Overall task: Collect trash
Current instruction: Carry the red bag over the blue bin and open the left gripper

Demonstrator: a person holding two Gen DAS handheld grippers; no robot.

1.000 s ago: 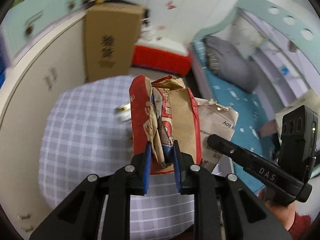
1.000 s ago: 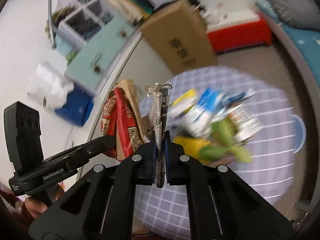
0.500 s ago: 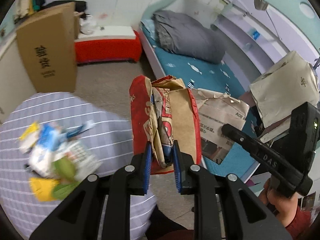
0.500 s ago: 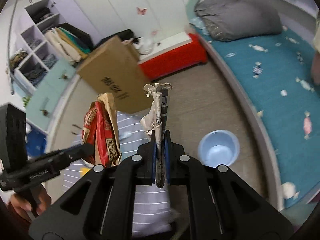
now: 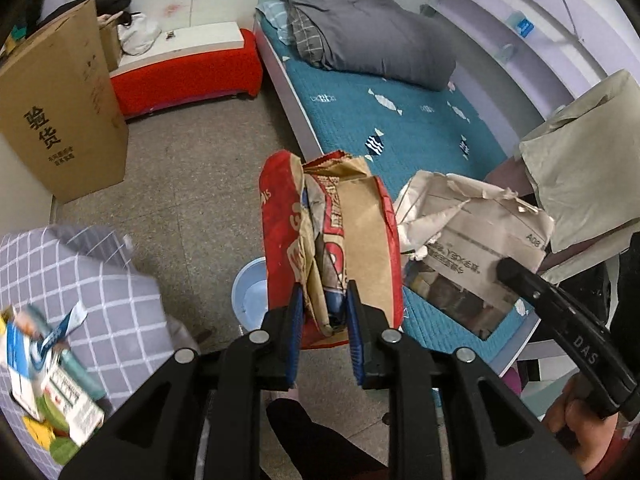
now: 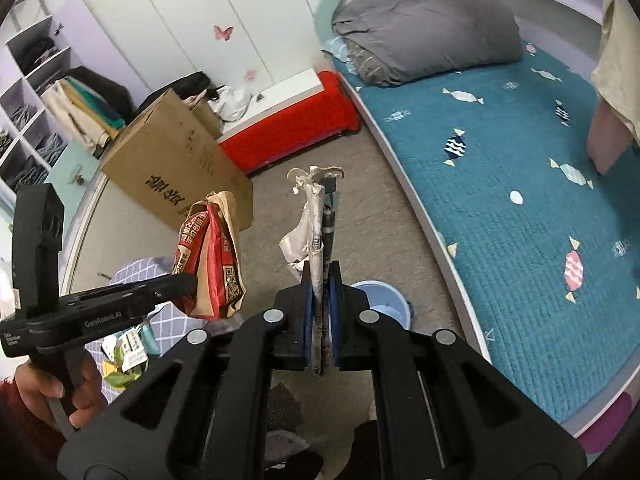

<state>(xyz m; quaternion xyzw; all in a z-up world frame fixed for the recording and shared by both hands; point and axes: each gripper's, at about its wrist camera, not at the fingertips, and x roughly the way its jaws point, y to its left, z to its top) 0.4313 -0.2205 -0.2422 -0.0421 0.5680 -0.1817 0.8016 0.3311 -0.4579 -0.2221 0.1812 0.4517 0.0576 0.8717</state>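
- My left tongs (image 5: 322, 320) are pinching a crumpled red and brown paper bag (image 5: 332, 240), which stands up between the blue pads, held in the air over the floor.
- My right tongs (image 6: 320, 320) are clamped on a flattened white paper bag (image 6: 316, 240); edge-on here, it's just a thin strip sticking upward.
- Only the left cam shows that white bag (image 5: 476, 240) from the flat side: torn top edge, black print, a label in the corner.
- Only the right cam shows the red bag's (image 6: 212, 256) QR code side, plus my left hand (image 6: 60, 392) on the handle.
- Blue bucket (image 5: 250, 296) sits on the floor right below the red bag; in the right cam it (image 6: 384, 304) peeks out just behind the tongs.
- Checkered counter (image 5: 80, 280) is to my left with more wrappers (image 5: 48, 380) piled on it.
- Further out: cardboard box (image 6: 176, 168), red bench (image 5: 188, 72), the teal bed (image 6: 520, 200) with a grey duvet (image 6: 424, 28).
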